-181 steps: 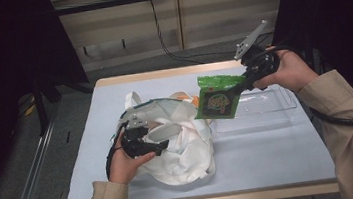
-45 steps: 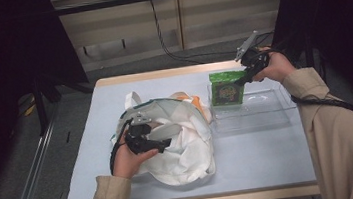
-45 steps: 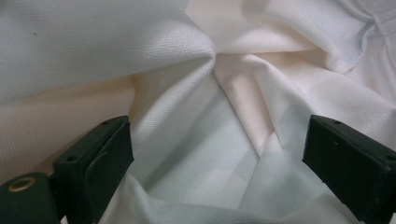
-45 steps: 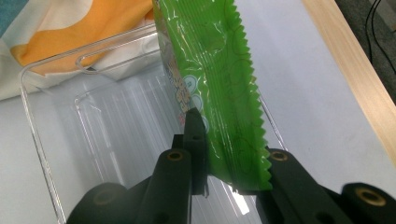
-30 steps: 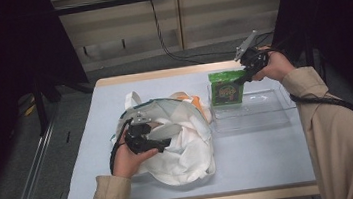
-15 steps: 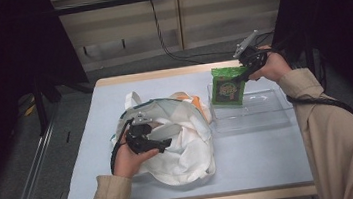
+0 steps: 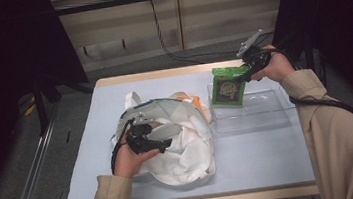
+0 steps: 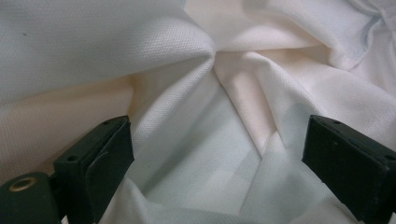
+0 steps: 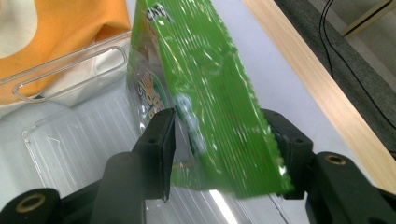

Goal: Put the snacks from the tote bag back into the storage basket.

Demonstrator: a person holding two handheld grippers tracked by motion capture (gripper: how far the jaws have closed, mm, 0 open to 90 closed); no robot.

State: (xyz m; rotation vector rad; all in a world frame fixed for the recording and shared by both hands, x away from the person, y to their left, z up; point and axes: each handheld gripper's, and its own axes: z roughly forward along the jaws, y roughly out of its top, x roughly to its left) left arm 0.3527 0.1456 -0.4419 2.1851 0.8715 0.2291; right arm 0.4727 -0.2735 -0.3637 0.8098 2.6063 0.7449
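Now the right gripper [image 9: 217,144] has just been opening, its jaws loose about the green snack packet [image 9: 210,93]; that packet stands upright between them, over the clear tray [image 7: 267,114] directly below.

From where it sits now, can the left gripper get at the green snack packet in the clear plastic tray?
Probably not: the left gripper sits open inside the white cloth bag, the green snack packet stands across the table in the clear plastic tray, and the right gripper straddles it.
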